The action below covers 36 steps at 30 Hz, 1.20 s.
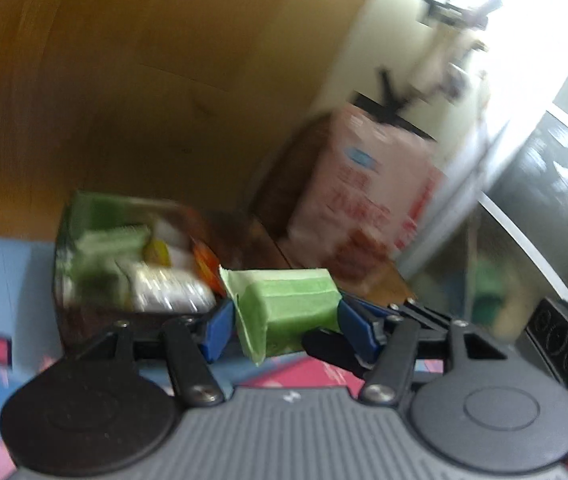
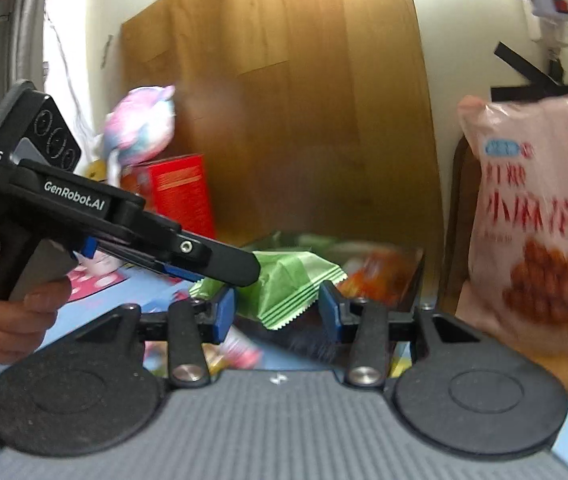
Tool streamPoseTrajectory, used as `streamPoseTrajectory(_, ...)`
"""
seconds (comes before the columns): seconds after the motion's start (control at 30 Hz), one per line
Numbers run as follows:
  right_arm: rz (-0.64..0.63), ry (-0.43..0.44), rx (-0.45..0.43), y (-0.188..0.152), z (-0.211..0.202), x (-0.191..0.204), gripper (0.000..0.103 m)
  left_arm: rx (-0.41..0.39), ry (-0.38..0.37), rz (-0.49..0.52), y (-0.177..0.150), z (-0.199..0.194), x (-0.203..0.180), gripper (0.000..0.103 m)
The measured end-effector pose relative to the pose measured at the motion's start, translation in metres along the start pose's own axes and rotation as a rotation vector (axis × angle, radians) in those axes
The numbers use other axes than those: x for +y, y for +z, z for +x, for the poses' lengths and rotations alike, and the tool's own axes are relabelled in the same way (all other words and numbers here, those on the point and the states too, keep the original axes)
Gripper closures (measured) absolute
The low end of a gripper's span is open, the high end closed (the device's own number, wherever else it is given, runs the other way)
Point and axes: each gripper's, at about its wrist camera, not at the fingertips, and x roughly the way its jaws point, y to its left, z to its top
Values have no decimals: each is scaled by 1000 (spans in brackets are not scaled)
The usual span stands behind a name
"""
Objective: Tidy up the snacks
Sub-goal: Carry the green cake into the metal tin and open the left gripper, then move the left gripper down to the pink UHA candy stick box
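My left gripper [image 1: 284, 318] is shut on a green snack packet [image 1: 284, 304] and holds it above the table, just right of a dark tray [image 1: 84, 320] with several wrapped snacks. In the right wrist view the left gripper [image 2: 252, 268] comes in from the left with the green packet [image 2: 291, 284] in its tip, over the tray [image 2: 413, 280]. My right gripper [image 2: 278, 310] is open and empty; the packet hangs between its blue fingers [image 2: 226, 312] without being clamped.
A large pink snack bag [image 2: 539, 216] stands upright at the right, also in the left wrist view [image 1: 367, 196]. A red box [image 2: 180, 192] and a plush toy [image 2: 140, 124] sit at the back left. A wooden panel [image 2: 284, 100] stands behind. A blue and pink mat [image 1: 0, 280] covers the table.
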Motion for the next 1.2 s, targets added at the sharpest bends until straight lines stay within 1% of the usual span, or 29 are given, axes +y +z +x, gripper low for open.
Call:
streamPoseTrajectory(0.1, 8, -11, 7, 6, 31, -13, 56, -16, 44, -30, 16, 21, 19, 44)
streamPoseTrajectory(0.17, 7, -27, 21, 5, 50, -18, 53, -23, 84, -45, 18, 34, 27, 41)
streamPoseTrajectory(0.2, 5, -42, 26, 3, 57, -19, 50, -21, 99, -50, 19, 38, 30, 38)
streamPoseTrajectory(0.23, -1, -63, 26, 2, 63, -20, 44, -23, 111, -52, 20, 41, 36, 36)
streamPoseTrajectory(0.27, -7, -94, 15, 1, 66, -21, 41, -34, 112, -56, 19, 39, 39, 34)
streamPoseTrajectory(0.3, -7, -119, 3, 1, 66, -21, 37, -47, 106, -62, 17, 34, 41, 32)
streamPoseTrajectory(0.33, 2, -123, -10, -1, 61, -21, 36, -63, 88, -68, 15, 24, 45, 32)
streamPoseTrajectory(0.43, 18, -77, -80, -9, 30, -16, 36, -118, 41, -65, 2, -10, 51, 31)
streamPoseTrajectory(0.47, 7, -56, -82, -13, 18, -11, 36, -132, 47, -66, -6, -22, 55, 29)
streamPoseTrajectory(0.5, 9, -32, -67, -17, 10, -8, 36, -138, 61, -74, -13, -32, 60, 26)
streamPoseTrajectory(0.6, 46, 67, 37, -36, -4, 1, 37, -106, 110, -107, -30, -47, 79, 26)
streamPoseTrajectory(0.67, 62, 86, 130, -48, 0, 7, 44, -69, 162, -149, -40, -45, 95, 26)
streamPoseTrajectory(0.7, 72, 90, 170, -52, 4, 8, 51, -47, 183, -178, -43, -40, 102, 26)
streamPoseTrajectory(0.73, 85, 94, 204, -56, 9, 9, 54, -31, 193, -201, -45, -37, 108, 26)
streamPoseTrajectory(0.8, 105, 89, 243, -59, 22, 10, 54, -5, 204, -242, -48, -29, 119, 28)
streamPoseTrajectory(0.87, 121, 97, 271, -61, 31, 12, 55, 21, 201, -267, -48, -18, 126, 34)
streamPoseTrajectory(0.9, 128, 100, 285, -62, 37, 12, 59, 45, 185, -281, -48, -10, 128, 47)
streamPoseTrajectory(0.93, 132, 101, 301, -63, 43, 12, 68, 55, 179, -284, -49, -5, 128, 49)
streamPoseTrajectory(0.97, 134, 90, 312, -65, 48, 12, 72, 46, 196, -265, -49, -1, 123, 49)
streamPoseTrajectory(1.0, 138, 91, 314, -65, 50, 12, 75, 49, 216, -243, -48, 2, 117, 49)
streamPoseTrajectory(1.07, 142, 68, 298, -65, 47, 10, 75, 62, 234, -206, -46, 9, 103, 49)
streamPoseTrajectory(1.13, 134, 38, 281, -64, 38, 5, 75, 83, 230, -168, -45, 19, 88, 49)
streamPoseTrajectory(1.2, 158, 18, 271, -63, 26, -8, 75, 105, 217, -130, -47, 31, 71, 49)
